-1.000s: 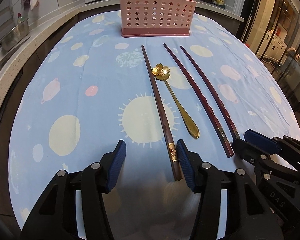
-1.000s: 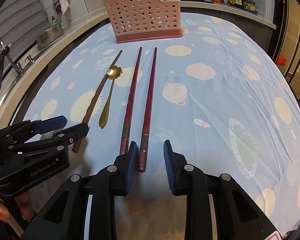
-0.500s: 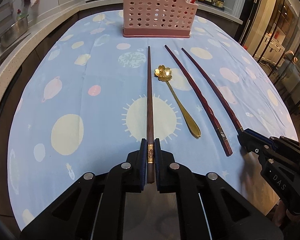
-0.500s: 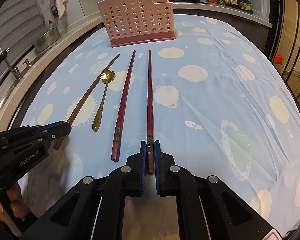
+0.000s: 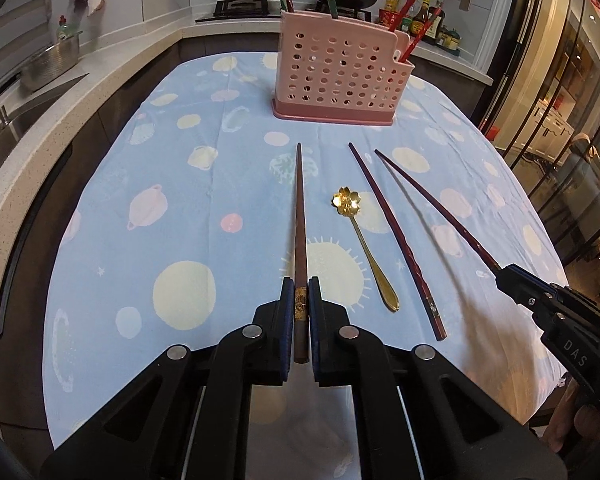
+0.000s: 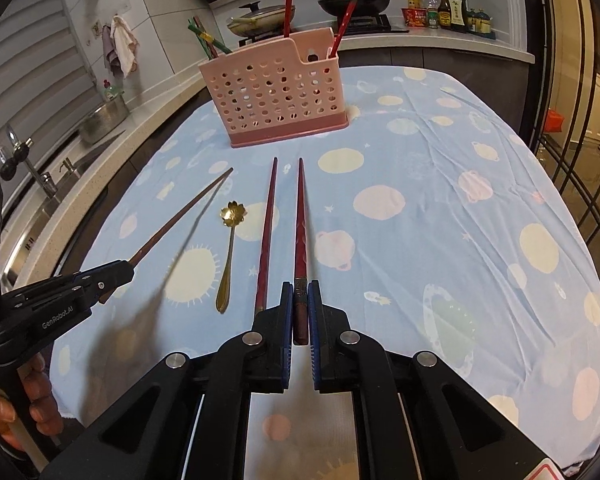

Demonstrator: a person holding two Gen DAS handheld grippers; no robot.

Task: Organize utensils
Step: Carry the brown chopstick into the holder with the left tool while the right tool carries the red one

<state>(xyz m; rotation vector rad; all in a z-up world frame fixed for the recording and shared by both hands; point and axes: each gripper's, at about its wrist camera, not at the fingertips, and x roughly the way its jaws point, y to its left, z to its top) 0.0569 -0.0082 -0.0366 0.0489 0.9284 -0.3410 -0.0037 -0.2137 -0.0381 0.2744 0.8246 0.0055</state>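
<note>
Left wrist view: the left claw point(image 5: 301, 300) is clamped on the thick end of a brown chopstick point(image 5: 299, 216), its blue pads tight on either side of the gold band. A second ago the jaws stood wide apart with the chopstick lying slanted on the table point(image 5: 148, 216) between them; they have just been closing, and now the stick runs straight out from the claw toward the pink utensil holder point(image 5: 340, 76). Its tip has come off the cloth. The gold flower spoon point(image 5: 362, 240) lies just right of it, unmoved, and next to that a dark red chopstick point(image 5: 396, 236) lies flat on the cloth as before. Farther right the right claw point(image 5: 504, 278) grips a second red chopstick point(image 5: 436, 208), which has risen and now casts a shadow apart from itself.

Right wrist view: the right claw point(image 6: 300, 304) is narrow, holding the red chopstick point(image 6: 300, 220) by its thick end; a second ago its jaws were open around the stick, and they have just been closing onto it. The stick points at the holder point(image 6: 276, 96), which stands well beyond its tip and already holds several chopsticks. The other red chopstick point(image 6: 267, 232) lies just left on the cloth, then the spoon point(image 6: 229, 256). At far left the left claw point(image 6: 126, 270) holds the brown chopstick point(image 6: 184, 216) lifted, its shadow well apart on the table point(image 6: 440, 208).
</note>
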